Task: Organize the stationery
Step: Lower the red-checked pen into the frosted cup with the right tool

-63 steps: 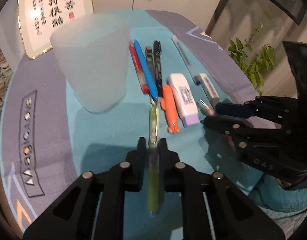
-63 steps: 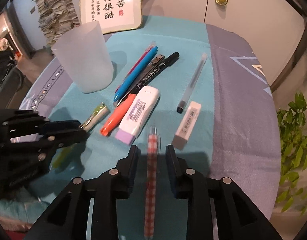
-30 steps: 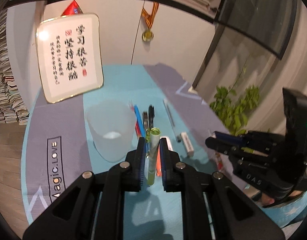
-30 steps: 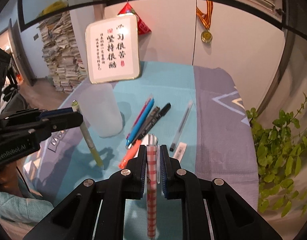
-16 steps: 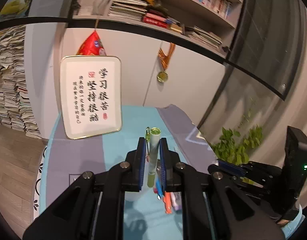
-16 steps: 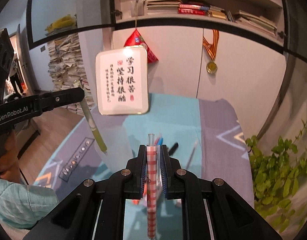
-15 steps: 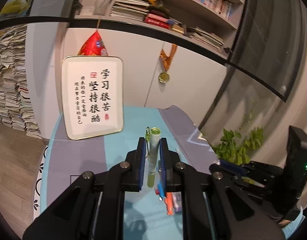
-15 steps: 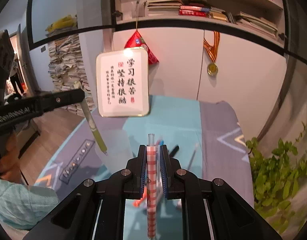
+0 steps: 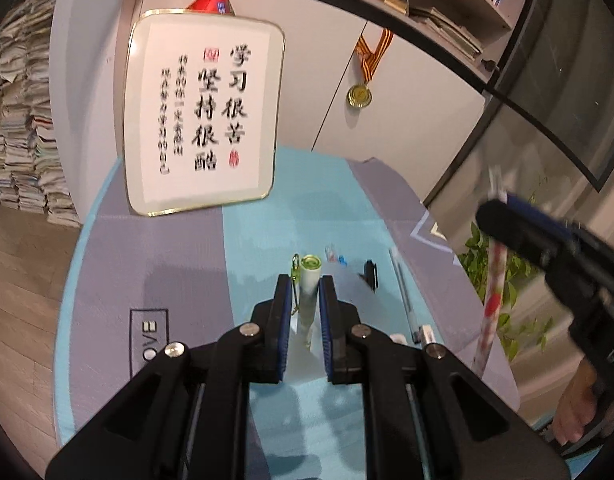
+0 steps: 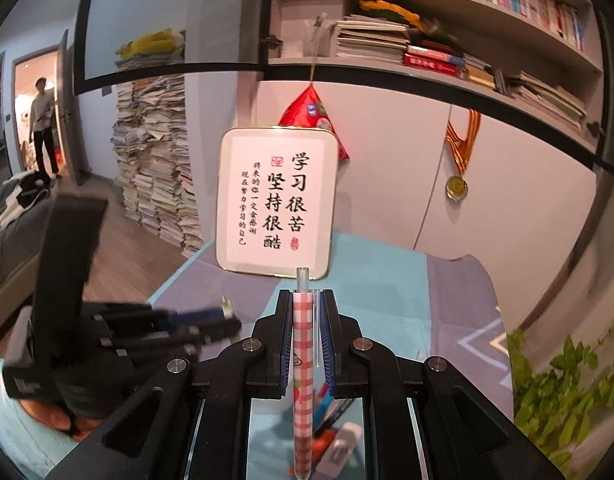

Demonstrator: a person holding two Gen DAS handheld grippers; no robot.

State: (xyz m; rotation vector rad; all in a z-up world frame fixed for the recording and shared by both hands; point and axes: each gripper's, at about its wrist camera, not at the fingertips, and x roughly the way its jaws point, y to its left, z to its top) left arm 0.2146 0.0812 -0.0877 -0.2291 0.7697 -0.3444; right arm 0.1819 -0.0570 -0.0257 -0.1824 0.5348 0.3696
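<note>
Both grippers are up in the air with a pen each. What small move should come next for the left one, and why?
Probably lower the left gripper straight down a little. Its jaws hold the green pen upright, tip down, over what looks like the translucent cup; the rim is hard to make out, so ease down before releasing. The right gripper holds the red checked pen off to the side.

- green pen (image 9: 308,280): pale green, gold clip, upright, pinched between left gripper (image 9: 304,292) fingers, above table
- red checked pen (image 10: 302,344): red-white gingham, clear end up, upright in right gripper (image 10: 306,308)
- clear pen (image 9: 403,292): flat on mat
</note>
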